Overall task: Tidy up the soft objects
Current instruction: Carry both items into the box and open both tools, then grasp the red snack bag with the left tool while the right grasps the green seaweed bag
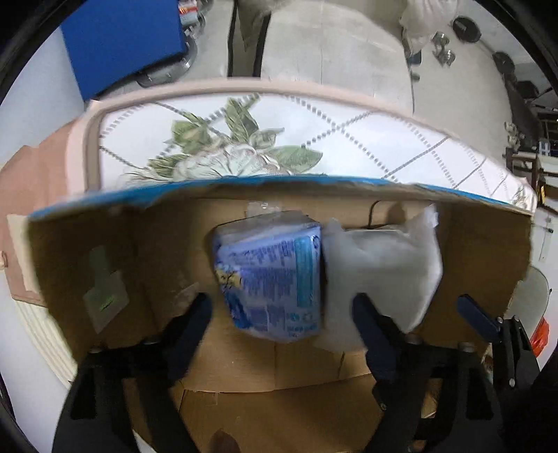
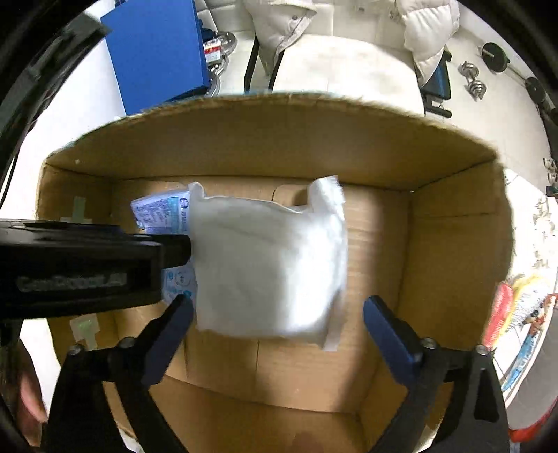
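A blue printed soft pack (image 1: 272, 278) lies in an open cardboard box (image 1: 132, 223), with a white soft pack (image 1: 383, 265) right beside it, touching. My left gripper (image 1: 282, 310) is open above the blue pack, fingers either side of it, not touching. In the right wrist view the white pack (image 2: 268, 265) fills the box's (image 2: 446, 230) middle and the blue pack (image 2: 160, 212) peeks out at its left. My right gripper (image 2: 277, 310) is open and empty over the white pack. The left gripper's black body (image 2: 80, 268) crosses from the left.
The box sits on a floral quilted surface (image 1: 279, 139) with a pink border. A blue panel (image 2: 157, 52), a white jacket on a chair (image 2: 296, 24) and dumbbells (image 2: 474, 80) lie beyond. A colourful package (image 2: 519, 313) sits right of the box.
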Demonstrator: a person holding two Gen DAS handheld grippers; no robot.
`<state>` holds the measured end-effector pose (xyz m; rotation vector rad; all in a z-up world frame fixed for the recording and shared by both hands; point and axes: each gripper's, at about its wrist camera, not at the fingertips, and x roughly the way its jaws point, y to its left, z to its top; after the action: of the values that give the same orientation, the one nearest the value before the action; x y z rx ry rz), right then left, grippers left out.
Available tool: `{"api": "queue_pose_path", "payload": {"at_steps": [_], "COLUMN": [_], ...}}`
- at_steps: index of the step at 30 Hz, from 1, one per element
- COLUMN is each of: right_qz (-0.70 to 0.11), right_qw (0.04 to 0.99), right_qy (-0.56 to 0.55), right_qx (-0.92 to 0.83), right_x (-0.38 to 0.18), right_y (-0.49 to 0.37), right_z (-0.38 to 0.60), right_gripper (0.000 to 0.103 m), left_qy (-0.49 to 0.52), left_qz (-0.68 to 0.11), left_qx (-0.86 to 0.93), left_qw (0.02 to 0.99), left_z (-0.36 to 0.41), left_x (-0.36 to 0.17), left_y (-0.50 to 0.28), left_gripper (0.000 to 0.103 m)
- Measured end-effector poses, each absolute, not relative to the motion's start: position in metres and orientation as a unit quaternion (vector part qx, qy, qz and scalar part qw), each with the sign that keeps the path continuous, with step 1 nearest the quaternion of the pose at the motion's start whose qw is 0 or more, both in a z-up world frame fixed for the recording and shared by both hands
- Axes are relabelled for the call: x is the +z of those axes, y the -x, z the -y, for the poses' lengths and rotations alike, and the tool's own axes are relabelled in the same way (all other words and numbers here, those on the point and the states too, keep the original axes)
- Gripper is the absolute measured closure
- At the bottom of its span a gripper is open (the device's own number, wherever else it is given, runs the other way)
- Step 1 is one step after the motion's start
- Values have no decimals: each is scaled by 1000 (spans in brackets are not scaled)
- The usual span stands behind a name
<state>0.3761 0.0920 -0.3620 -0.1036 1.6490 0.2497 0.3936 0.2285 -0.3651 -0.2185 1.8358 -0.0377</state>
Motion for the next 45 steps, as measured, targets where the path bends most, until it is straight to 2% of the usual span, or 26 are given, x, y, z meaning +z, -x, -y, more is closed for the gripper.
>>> {"api": "queue_pose_path", "payload": {"at_steps": [4,19,22,23,30,34,39,43,45], "right_qz": [-717,-632,-617,-609,-596,-594,-596,-625,-655], "right_qw": [688,768,780,786,792,793,799,775,746], "right_qy": [52,39,39,37,12,-16,-50,-90,-114], "right_qx": [103,94,97,101,133,134,61,-23,-53], "right_x": [-340,-233,-211,-202,-175,-161,-170,-220,-263], "right_y": [-366,-266,-243,-234,-195,-188,-196,-214,-227], "right_z": [-83,-54,-48,-46,-41,-8,76,162,200], "right_gripper": [0,0,0,0,0,0,0,0,1], "left_qy": [96,78,76,75,98,70,0,-77,-119], "left_qz": [-760,-636,-619,-615,-597,-591,-599,-610,-624], "left_qx": [-5,57,64,65,61,53,11,-33,-62], "left_qw": [643,766,779,782,794,802,800,788,770], "left_z": [-235,-229,-231,-230,-225,-194,-113,-30,16], "left_x": [-328,-214,-195,-190,-158,-148,-150,-172,-198], "left_y": [-375,-252,-228,-221,-187,-192,-220,-264,-292], "left_gripper": [7,6,4,0,0,0,0,0,1]}}
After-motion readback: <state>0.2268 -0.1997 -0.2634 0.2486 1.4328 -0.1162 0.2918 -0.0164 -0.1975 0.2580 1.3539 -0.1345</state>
